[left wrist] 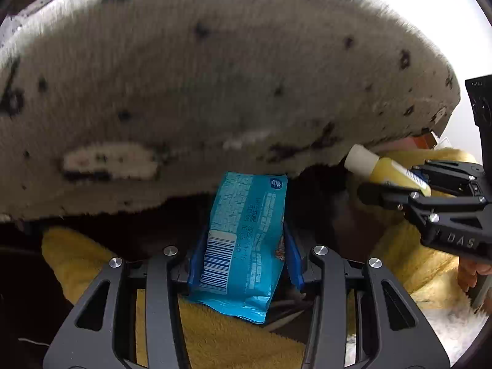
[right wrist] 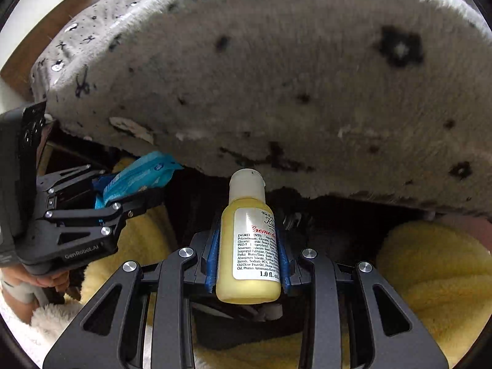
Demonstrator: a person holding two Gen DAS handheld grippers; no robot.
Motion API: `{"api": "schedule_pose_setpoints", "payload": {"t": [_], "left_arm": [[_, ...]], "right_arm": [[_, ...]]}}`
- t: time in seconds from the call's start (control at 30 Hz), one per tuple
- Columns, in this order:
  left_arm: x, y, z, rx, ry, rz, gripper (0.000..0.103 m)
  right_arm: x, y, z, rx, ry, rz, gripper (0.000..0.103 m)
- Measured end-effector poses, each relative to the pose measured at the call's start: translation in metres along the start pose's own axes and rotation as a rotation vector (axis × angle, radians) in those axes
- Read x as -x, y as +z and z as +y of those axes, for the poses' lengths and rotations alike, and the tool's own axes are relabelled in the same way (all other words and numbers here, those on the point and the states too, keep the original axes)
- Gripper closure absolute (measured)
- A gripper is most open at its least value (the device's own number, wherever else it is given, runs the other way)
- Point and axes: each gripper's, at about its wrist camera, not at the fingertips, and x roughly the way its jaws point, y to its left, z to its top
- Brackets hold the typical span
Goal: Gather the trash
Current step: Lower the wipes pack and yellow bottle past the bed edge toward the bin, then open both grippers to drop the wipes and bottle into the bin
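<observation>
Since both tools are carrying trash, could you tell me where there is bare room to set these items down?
Little room. The grey spotted blanket overhangs most of the view. Free patches: yellow fleece right of the lotion bottle, and more fleece under the blue packet. The dark gap between blanket edge and fleece looks cramped.

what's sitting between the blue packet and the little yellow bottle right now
Nothing solid: between the blue packet and the yellow bottle the right wrist view shows only a dark gap below the spotted grey cushion.

The wrapper [left wrist: 243, 240] sits between the left gripper's [left wrist: 244, 246] jaws, the lotion bottle [right wrist: 249, 246] between the right gripper's [right wrist: 248, 255], side by side before a blanket [right wrist: 276, 77], above towels [right wrist: 439, 273].
</observation>
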Motion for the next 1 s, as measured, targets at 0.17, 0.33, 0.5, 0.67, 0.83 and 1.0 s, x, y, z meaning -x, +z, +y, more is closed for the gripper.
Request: {"api": "schedule_pose_setpoints", "payload": {"t": [0.17,0.33,0.5,0.67,0.83,1.0], "left_arm": [[-0.019,-0.006,0.005,0.018,0.004,0.053,0.062],[-0.037,-0.011,0.01,0.049,-0.027,0.107,0.062],[-0.056,-0.018,0.007,0.051,-0.031,0.156,0.062],[-0.068,-0.022,0.007,0.053,-0.038,0.19,0.061],[-0.081,-0.023,0.003,0.047,-0.038,0.211,0.059],[-0.086,-0.019,0.007,0.044,-0.035,0.213,0.056]], "right_arm": [[-0.018,-0.003,-0.006,-0.038,-0.021,0.05,0.071],[-0.035,-0.008,-0.006,-0.043,-0.033,0.096,0.071],[-0.047,-0.013,-0.011,-0.063,-0.037,0.136,0.071],[-0.054,-0.011,-0.015,-0.073,-0.037,0.155,0.071],[-0.061,-0.009,-0.018,-0.08,-0.04,0.169,0.071],[-0.064,-0.007,-0.02,-0.089,-0.043,0.175,0.07]]}}
